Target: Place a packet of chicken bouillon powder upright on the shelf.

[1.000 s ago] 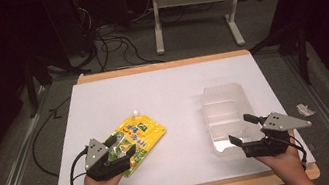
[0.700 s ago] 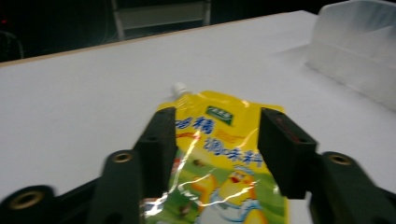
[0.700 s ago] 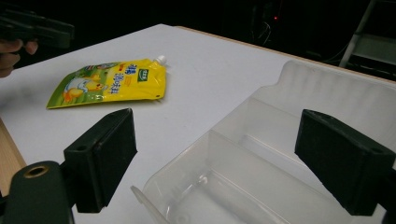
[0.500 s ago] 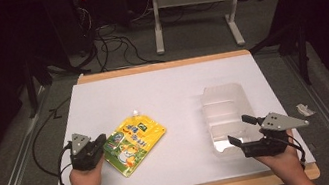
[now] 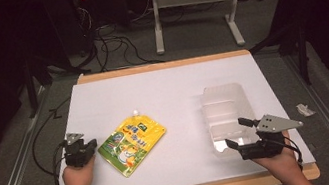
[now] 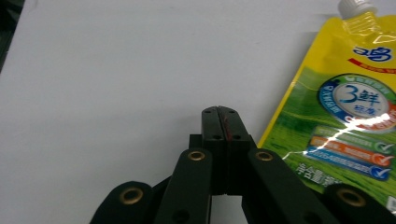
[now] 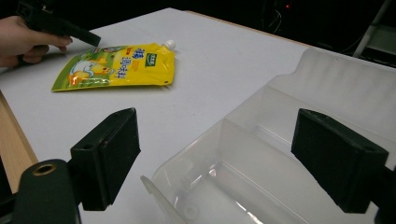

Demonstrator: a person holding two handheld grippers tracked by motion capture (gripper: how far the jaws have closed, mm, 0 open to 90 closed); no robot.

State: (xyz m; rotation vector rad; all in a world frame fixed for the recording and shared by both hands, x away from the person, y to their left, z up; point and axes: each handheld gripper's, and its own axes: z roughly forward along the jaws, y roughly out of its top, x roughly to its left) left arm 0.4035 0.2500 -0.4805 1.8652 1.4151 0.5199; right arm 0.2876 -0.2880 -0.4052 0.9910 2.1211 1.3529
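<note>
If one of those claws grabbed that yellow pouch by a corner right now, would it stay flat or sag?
The yellow pouch would probably sag: it lies flat and thin on the table, like soft film. Its glossy face, showing glare in the left gripper view, may be slippery between hard jaws. With only a small cap and no round body, it seems unlikely to roll.

Your white surface (image 5: 163,97), edged in pale wood, carries a bright yellow spouted pouch (image 5: 132,144) with a white cap, its front printed with a green field, a blue-and-white round emblem, a red and blue banner and a white cartoon figure. Beside your right gripper (image 5: 238,133) sits a clear, colourless plastic container (image 5: 225,107). Both your grippers are matte black with brass-coloured rivets; your left gripper (image 5: 89,146) shows a thin red strip between its fingers (image 6: 211,125), and each carries a grey plate.
</note>
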